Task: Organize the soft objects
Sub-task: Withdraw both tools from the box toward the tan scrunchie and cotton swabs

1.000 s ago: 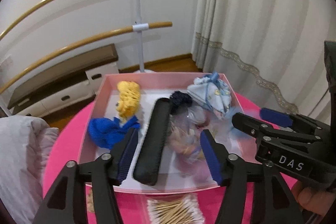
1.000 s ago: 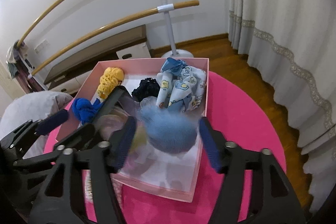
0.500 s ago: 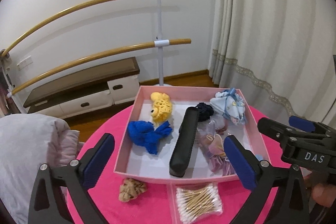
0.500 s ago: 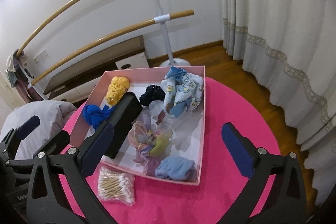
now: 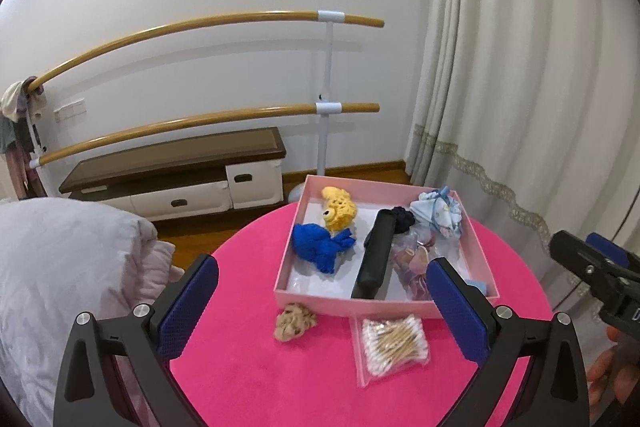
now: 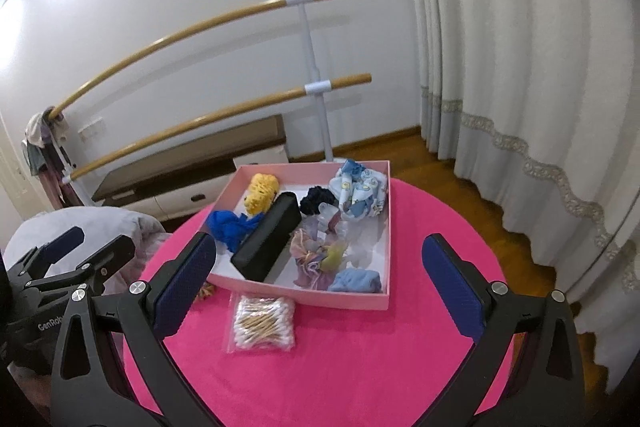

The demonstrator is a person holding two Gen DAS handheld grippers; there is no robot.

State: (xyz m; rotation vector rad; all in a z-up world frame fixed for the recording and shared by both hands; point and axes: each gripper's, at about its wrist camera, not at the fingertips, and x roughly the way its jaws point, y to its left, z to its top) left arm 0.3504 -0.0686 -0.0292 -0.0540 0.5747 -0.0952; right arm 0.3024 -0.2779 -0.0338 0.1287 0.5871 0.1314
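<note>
Left wrist view: my left tongs (image 5: pixel 320 301) are released and empty above the pink desk (image 5: pixel 248 367). My right tongs (image 6: pixel 320 287) are likewise released and empty. Soft items lie inside the pink box (image 5: pixel 352 305); one tan scrunchie (image 5: pixel 295 321) remains outside, touching the desk just beside the box's near wall.

Risk: the bag of cotton swabs (image 5: pixel 394 343) lies near the scrunchie, so a wide closure could catch the bag as well. A shallow grip may let the scrunchie slip.

Change: one second ago both tongs were low over the box, the right around the light blue cloth (image 6: pixel 356 281). Both have since withdrawn and opened wider.
</note>
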